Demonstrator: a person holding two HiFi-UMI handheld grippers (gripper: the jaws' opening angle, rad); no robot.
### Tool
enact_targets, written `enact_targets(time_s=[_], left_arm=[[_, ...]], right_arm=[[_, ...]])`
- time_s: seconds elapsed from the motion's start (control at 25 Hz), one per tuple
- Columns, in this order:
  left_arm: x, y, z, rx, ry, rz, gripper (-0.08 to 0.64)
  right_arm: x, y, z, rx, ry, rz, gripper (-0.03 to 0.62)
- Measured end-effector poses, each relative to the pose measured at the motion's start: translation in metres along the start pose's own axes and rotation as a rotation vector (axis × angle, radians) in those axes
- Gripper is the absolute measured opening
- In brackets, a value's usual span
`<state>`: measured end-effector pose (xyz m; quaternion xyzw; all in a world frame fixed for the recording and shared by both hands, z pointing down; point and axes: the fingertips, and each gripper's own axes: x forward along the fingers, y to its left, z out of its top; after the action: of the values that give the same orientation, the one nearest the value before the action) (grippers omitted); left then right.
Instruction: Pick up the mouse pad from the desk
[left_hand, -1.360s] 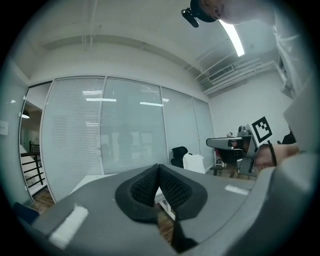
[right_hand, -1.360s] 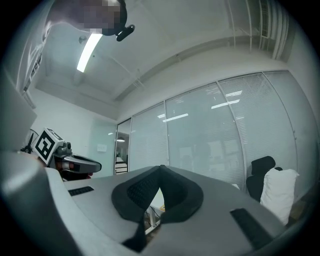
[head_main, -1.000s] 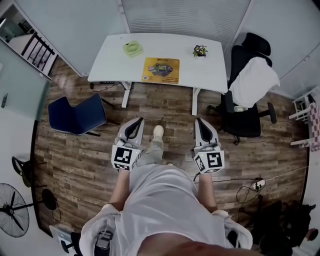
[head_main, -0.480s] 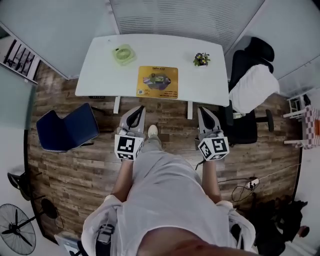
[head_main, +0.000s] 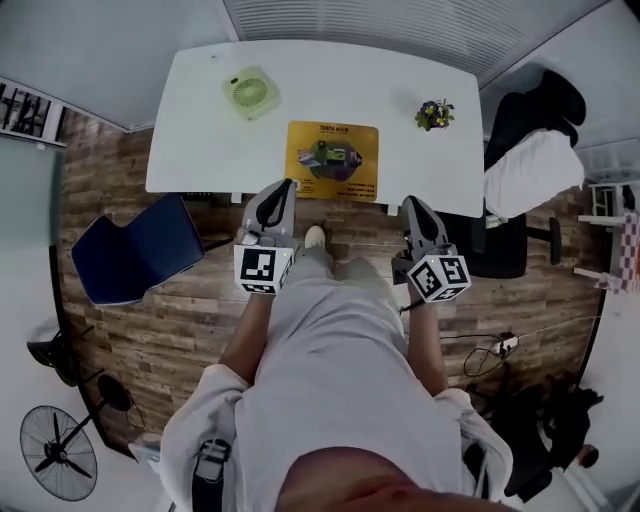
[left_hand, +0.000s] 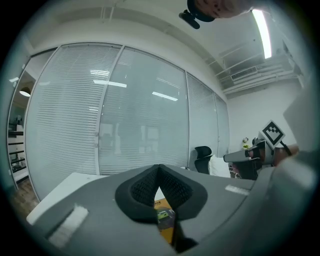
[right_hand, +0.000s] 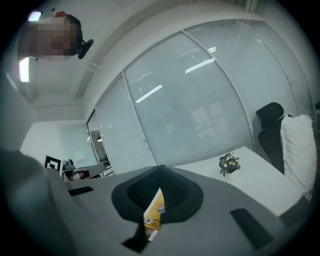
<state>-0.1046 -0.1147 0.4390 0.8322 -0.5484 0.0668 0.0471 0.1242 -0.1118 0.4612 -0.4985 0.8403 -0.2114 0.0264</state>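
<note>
Mouse pad (head_main: 333, 160) lay flat by the desk's (head_main: 200, 130) near edge, mid-span. Left tongs (head_main: 283, 188) and right tongs (head_main: 411, 205) were pressed together, empty, hovering at that edge, flanking the pad.

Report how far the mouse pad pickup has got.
Done: nothing lifted; the mouse pad lies flat on the desk. In hand: the left hand-held gripper and right hand-held gripper point at the desk's front edge, both shut and empty. Left: open, reach the pad, grip it, lift it.
</note>
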Motion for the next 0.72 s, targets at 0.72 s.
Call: enact_targets(time_s=[0.72], left_arm=[[0.019, 0.016, -0.107, -0.122, 0.2, 0.177, -0.005]], right_arm=[[0.05, -0.042, -0.099, 0.469, 0.202, 0.017, 0.003]])
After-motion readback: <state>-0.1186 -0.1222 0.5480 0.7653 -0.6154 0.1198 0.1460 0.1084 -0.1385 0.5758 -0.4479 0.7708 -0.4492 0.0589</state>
